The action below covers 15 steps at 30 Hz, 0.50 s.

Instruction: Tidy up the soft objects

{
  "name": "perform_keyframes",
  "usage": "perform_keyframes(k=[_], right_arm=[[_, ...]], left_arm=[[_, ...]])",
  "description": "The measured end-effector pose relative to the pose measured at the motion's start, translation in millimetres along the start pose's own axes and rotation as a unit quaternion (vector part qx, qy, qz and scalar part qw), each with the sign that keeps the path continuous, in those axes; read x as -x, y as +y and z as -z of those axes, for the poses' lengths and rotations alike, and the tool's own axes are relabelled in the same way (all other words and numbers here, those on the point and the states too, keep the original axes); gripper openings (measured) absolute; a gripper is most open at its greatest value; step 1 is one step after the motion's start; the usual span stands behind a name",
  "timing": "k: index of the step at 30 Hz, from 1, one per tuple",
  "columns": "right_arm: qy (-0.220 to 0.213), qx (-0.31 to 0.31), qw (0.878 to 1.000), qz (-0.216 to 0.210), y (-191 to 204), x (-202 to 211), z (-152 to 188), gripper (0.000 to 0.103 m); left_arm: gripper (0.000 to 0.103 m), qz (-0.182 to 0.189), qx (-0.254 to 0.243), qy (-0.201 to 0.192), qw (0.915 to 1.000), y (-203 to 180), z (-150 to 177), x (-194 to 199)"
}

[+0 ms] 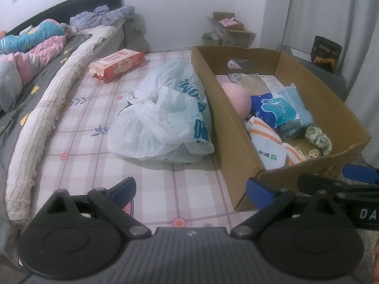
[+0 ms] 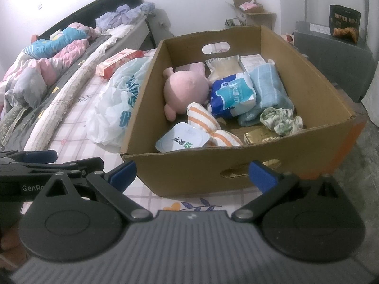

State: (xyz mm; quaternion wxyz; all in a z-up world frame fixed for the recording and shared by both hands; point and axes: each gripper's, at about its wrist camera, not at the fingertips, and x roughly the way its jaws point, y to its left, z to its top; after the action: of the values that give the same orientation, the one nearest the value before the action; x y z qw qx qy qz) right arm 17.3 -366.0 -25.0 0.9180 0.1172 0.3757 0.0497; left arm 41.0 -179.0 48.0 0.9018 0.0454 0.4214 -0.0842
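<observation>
In the left wrist view, much of the pink plush toy [image 1: 236,99] is hidden behind the near wall of the cardboard box [image 1: 227,127]. The gold packet [image 1: 308,150] in the box's near corner is largely covered by the striped cloth [image 1: 267,130] and the box wall. The right gripper [image 1: 355,177] is cut off by the picture's edge beside the box. The print on the white plastic bag [image 1: 161,120], left of the box, is creased and cannot be read.
</observation>
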Motion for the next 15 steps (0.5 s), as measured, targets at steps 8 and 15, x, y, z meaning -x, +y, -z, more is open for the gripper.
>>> perform_keyframes(k=[8,15], right_arm=[[0.002,0.003,1.000,0.000,-1.6,-0.3,-0.8,0.102],[0.002,0.003,1.000,0.000,-0.4,-0.5,-1.4,0.102]], left_arm=[[0.100,0.000,0.002,0.001,1.0000,0.4,0.2,-1.5],[0.100,0.000,0.001,0.002,1.0000,0.6,0.1,-1.4]])
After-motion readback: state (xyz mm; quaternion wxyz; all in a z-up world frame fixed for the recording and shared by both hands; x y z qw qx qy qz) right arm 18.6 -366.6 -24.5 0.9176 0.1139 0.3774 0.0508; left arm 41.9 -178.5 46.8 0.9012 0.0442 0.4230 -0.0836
